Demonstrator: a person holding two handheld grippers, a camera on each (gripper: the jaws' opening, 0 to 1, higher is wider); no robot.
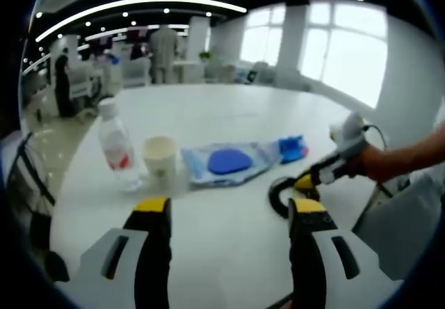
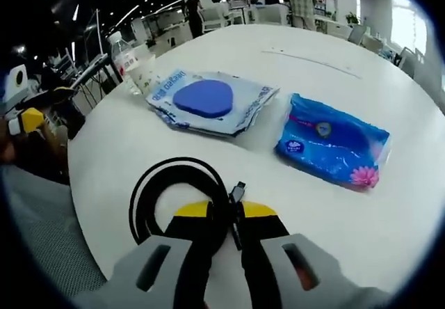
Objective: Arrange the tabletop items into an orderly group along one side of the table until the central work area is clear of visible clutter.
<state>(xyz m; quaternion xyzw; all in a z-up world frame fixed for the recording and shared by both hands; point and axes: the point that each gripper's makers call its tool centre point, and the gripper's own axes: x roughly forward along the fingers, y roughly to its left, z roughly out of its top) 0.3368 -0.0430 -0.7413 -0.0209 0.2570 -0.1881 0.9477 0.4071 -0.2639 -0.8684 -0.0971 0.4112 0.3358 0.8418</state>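
Observation:
On the white table stand a clear water bottle with a red label and a paper cup, side by side. A clear bag with a blue oval pad lies next to them, then a blue tissue pack. My left gripper is open near the table edge, holding nothing. My right gripper is shut on a coiled black cable that rests on the table; it enters the left gripper view from the right, with the cable below it.
People stand among desks and chairs far behind the table. A black chair frame stands beside the table on the bottle's side. Bright windows line the far wall.

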